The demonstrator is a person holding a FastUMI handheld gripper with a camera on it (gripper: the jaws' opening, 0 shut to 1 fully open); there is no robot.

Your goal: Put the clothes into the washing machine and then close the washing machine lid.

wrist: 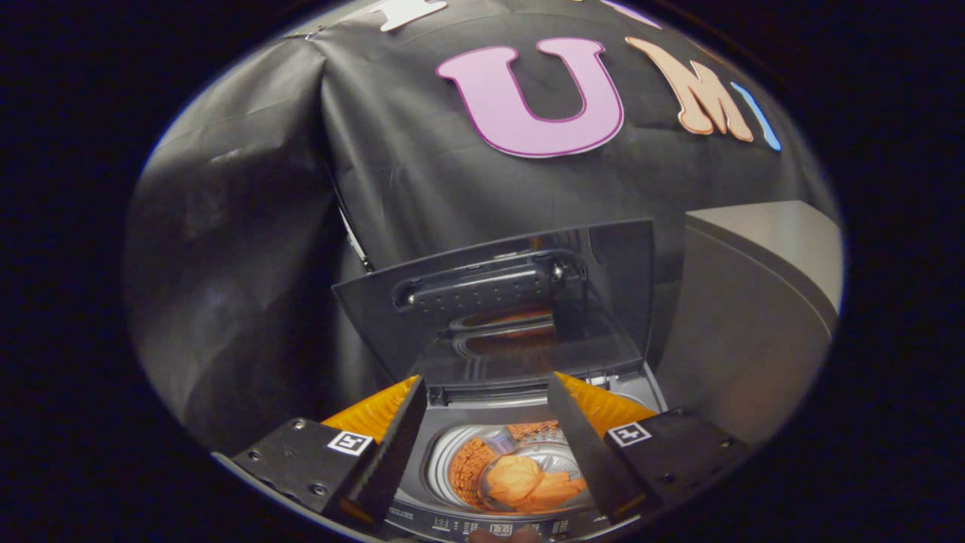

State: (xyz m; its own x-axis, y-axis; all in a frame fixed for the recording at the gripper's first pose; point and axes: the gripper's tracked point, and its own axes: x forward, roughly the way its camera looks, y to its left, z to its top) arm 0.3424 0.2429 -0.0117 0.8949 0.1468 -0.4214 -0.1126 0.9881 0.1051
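Gripper view: gripper point(486, 422) spread wide and empty above drum point(460, 452), clothes point(528, 483) already inside, lid point(520, 302) propped upright, so closing comes next.

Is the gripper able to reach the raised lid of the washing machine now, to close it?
Probably yes. The gripper is open and holds nothing. The lid stands upright just beyond the fingers, above the drum where the orange clothes already lie. Nothing stands between the fingers and the lid.
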